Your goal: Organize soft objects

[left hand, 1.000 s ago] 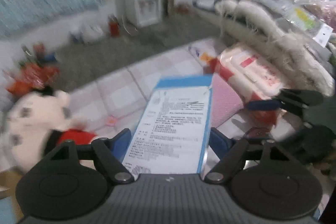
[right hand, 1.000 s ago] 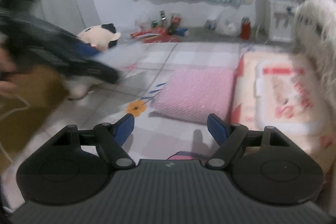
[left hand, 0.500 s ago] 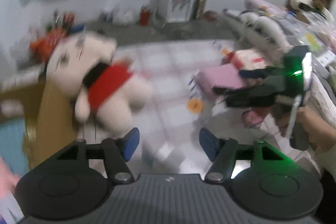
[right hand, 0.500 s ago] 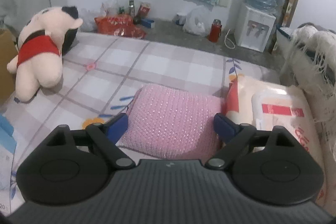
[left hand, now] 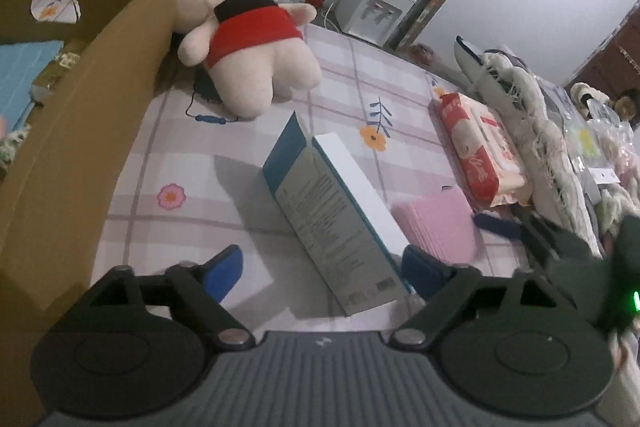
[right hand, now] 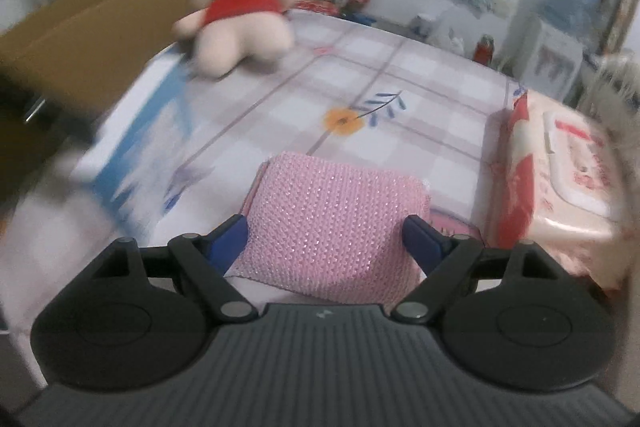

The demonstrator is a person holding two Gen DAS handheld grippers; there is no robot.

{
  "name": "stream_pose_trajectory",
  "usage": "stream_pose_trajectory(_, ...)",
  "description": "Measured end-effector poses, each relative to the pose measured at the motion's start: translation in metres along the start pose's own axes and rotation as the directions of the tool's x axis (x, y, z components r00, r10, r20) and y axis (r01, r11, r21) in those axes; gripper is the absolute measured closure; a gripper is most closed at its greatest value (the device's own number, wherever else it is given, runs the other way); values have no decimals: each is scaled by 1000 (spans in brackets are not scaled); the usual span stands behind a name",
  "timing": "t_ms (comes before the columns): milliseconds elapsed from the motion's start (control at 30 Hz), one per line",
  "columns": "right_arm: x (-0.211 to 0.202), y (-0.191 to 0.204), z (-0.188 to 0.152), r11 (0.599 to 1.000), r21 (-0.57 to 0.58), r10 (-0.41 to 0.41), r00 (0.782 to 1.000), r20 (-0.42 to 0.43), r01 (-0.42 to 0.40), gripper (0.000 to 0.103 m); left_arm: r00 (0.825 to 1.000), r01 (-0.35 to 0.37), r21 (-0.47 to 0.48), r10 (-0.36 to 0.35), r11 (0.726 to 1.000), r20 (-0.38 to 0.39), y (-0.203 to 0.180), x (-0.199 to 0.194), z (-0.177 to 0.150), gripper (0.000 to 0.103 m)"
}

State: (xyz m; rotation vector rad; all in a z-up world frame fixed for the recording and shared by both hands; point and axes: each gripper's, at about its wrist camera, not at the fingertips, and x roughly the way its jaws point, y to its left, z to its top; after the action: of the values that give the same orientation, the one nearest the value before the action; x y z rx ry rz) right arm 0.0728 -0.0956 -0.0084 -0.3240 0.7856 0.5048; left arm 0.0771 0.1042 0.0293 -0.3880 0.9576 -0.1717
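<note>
Checked bedding is carrying everything. Right gripper [right hand: 324, 239], jaws spread and just narrowing, is straddling the pink pad [right hand: 336, 227] without pinching; it wants both edges squarely. Left gripper [left hand: 320, 267], empty, just widening, is facing the box [left hand: 340, 211] at twelve o'clock.

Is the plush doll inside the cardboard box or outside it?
Outside: the plush doll lies on the checked sheet, beside the cardboard box.

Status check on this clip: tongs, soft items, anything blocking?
Left tongs open over blue-and-white box. Right tongs open, straddling pink knitted cloth, not clamped. Plush doll lies beside cardboard box. Nothing blocking.
</note>
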Motion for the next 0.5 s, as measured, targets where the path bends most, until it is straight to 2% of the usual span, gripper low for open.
stream_pose_trajectory(67, -15, 9, -10, 1000, -18, -10, 1000, 12, 10, 18, 1000, 4, -6, -4, 1000, -1, 1, 3, -2, 9)
stream_pose_trajectory(167, -36, 3, -15, 999, 39, -6, 999, 50, 4, 21, 1000, 22, -36, -21, 999, 6, 3, 13, 3, 9)
stream_pose_trajectory(233, -46, -5, -14, 998, 64, -32, 996, 83, 27, 20, 999, 26, -56, -25, 998, 21, 2, 22, 7, 14)
stream_pose_trajectory(333, -42, -15, -9, 994, 104, -33, 997, 63, 27, 20, 1000, -5, -41, 6, 999, 20, -5, 42, 11, 20)
stream_pose_trajectory(400, -36, -19, -8, 993, 113, -24, 999, 45, 19, 19, 999, -34, 18, 34, 999, 1, -17, 57, 11, 21)
stream_pose_trajectory(433, -32, -19, -9, 994, 112, -23, 999, 38, 18, 18, 998, -68, 77, 68, 995, -4, -28, 64, 9, 21)
stream_pose_trajectory(500, -23, -19, -13, 995, 104, -7, 1000, 22, 4, 16, 989, -145, 204, 144, 968, 18, -49, 75, 4, 18)
